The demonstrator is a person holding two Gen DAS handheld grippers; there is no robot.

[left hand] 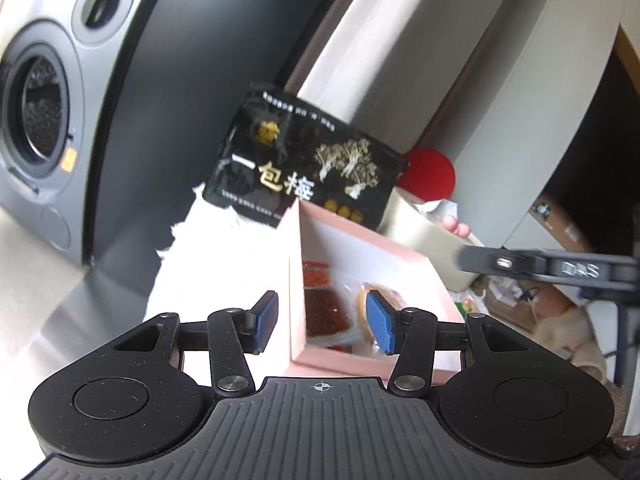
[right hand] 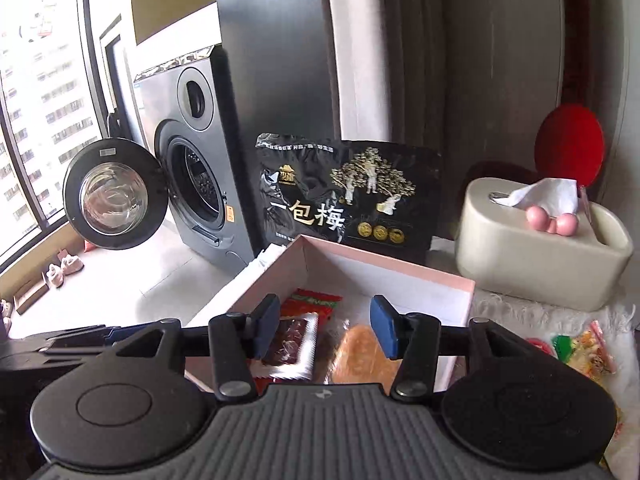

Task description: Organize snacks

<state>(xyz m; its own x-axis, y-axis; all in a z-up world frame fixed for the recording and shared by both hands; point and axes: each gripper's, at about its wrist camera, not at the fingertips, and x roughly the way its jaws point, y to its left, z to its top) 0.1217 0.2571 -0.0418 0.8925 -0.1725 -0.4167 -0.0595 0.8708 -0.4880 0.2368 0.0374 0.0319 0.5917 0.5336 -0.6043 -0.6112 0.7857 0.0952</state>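
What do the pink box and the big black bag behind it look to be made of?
Pink box: likely cardboard, matte; thin, straight walls with crisp corners and a white lining. Black bag: seemingly glossy plastic film; crinkles and glare across its printed face.

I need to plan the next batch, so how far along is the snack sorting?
Done: a red packet, a dark sealed packet and a wrapped pastry lie in the pink box. In hand: nothing; the left tool and right tool are open and empty over the box. Left: loose packets beside the box, and the big black bag standing behind it.
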